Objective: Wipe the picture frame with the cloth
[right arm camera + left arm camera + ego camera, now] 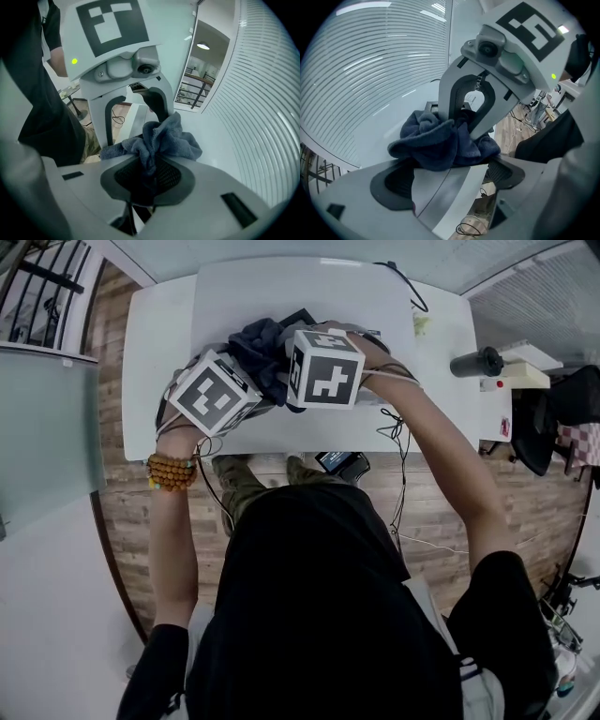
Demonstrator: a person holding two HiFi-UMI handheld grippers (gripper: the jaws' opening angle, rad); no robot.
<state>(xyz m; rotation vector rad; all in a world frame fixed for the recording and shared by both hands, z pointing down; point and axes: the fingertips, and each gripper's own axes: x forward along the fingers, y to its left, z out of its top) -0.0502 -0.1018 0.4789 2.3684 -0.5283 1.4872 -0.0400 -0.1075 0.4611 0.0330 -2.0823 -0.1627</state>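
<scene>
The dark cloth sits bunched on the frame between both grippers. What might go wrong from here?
1. The right gripper pinches only a small fold of the cloth, so dragging it across the surface may pull it free.
2. The left gripper seems to hold the picture frame by one edge, so wiping pressure could tilt it or make it slip.
3. The cloth lies bunched right by the left gripper's pads and may snag there.

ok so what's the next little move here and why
Likely drag the cloth down across the frame. The right gripper is shut on the bunched cloth, which sits at the frame's far end, while the left gripper clamps the frame by its sides, leaving the near face bare.
</scene>
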